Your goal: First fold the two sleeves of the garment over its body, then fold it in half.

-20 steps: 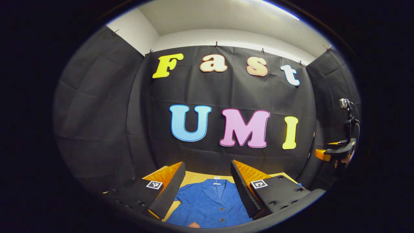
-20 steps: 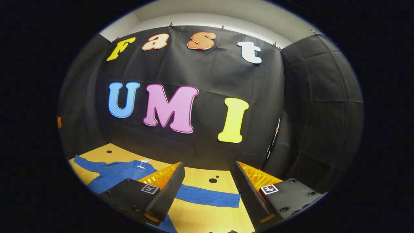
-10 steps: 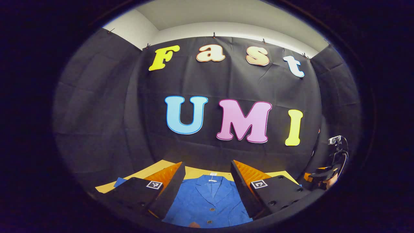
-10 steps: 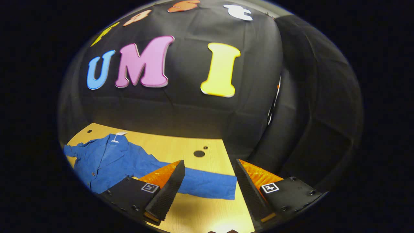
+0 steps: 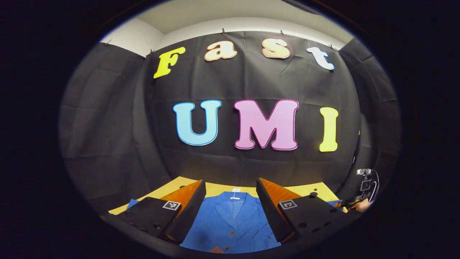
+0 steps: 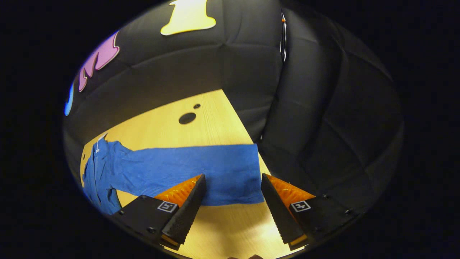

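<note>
A blue buttoned jacket (image 5: 231,223) lies flat on the wooden table (image 5: 215,189), collar toward the booth wall. My left gripper (image 5: 230,210) hangs open above its chest, fingers to either side of the collar. In the right gripper view one long blue sleeve (image 6: 201,169) stretches across the table (image 6: 172,129) to a straight cuff edge. My right gripper (image 6: 231,201) is open just above the cuff end, with nothing between its fingers. That gripper and the hand holding it (image 5: 363,199) also show at the far right of the left gripper view.
Black cloth walls close the booth at the back and both sides, right at the table's edges. Two small round holes (image 6: 187,118) are in the tabletop beyond the sleeve. Bare wood lies in front of the cuff.
My right gripper has tilted down and moved close over the sleeve's cuff. My left gripper has lowered slightly over the jacket's chest. Both stay open.
</note>
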